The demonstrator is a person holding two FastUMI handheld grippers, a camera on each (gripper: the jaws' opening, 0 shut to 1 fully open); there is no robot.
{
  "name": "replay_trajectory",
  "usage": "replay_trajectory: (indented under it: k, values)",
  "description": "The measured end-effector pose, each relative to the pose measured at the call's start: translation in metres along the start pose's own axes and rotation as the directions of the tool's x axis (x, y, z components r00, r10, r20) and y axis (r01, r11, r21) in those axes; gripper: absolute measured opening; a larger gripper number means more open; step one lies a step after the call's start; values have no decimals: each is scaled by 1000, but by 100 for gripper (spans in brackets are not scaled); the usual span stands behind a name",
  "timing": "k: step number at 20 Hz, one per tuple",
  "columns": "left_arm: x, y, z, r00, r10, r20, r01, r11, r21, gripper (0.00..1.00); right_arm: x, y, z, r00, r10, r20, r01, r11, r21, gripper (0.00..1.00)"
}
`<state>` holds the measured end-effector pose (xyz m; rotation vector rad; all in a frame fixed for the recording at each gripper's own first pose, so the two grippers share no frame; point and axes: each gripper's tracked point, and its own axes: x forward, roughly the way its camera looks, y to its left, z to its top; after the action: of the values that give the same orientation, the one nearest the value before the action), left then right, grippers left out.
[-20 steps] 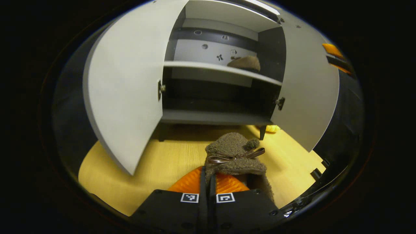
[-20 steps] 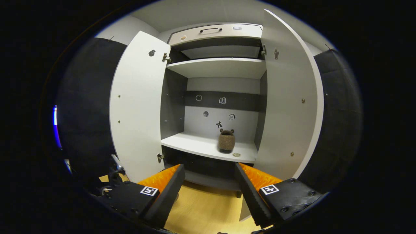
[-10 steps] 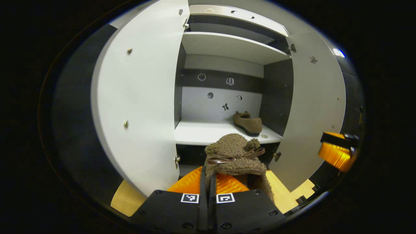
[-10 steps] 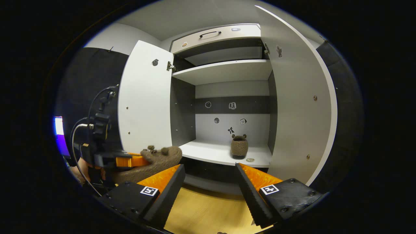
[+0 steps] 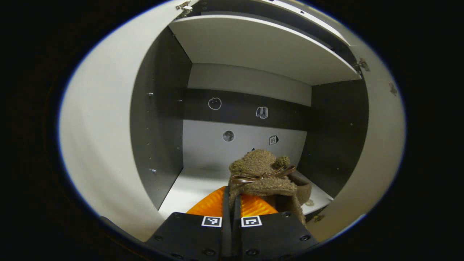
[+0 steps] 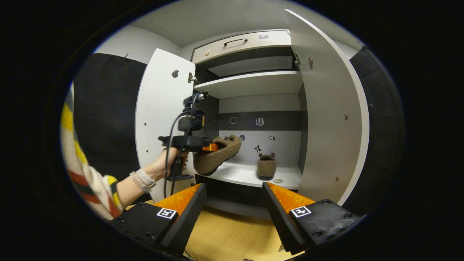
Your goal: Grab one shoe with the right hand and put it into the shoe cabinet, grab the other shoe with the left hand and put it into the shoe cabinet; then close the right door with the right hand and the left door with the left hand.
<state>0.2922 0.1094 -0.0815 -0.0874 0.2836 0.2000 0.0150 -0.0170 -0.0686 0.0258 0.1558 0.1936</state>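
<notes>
In the left gripper view my left gripper [image 5: 232, 197] is shut on a fuzzy brown shoe [image 5: 262, 174] with a brown bow, held just inside the shoe cabinet above its white shelf [image 5: 192, 188]. The right gripper view shows that left gripper [image 6: 208, 146] with the shoe [image 6: 217, 154] hanging toe-up over the shelf's left part. The other brown shoe [image 6: 266, 166] stands on the shelf [image 6: 246, 174] toward the right, partly hidden behind the held shoe in the left gripper view. My right gripper [image 6: 233, 214] is open and holds nothing, back from the cabinet.
Both cabinet doors stand open: the left door [image 6: 159, 123] and the right door [image 6: 326, 116]. A drawer with a handle [image 6: 235, 32] tops the cabinet. A hand [image 6: 163, 166] with a striped sleeve holds the left gripper. The wooden floor [image 6: 224, 235] lies below.
My left gripper has carried the shoe up and forward from in front of the cabinet into the shelf compartment. The right gripper has stayed open and almost still.
</notes>
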Motion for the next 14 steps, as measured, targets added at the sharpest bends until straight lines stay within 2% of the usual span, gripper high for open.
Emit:
replay_trajectory:
  k: [1,5,10,14]
  values:
    - [19,0,5,1000,4,5,-4,1000,9,5,0,-3,0,1000,-4,-2,4,1000,-5,98]
    - [77,4,-5,996,59,-71,-55,996,65,5,1,-11,-3,1000,-16,-13,15,1000,-18,98]
    - [116,16,-40,977,129,-168,-111,987,115,5,6,-21,-6,999,-26,-29,25,999,-34,98]
    - [131,16,-50,979,108,-174,-97,993,69,9,10,-31,-8,999,-38,-34,37,999,-21,98]
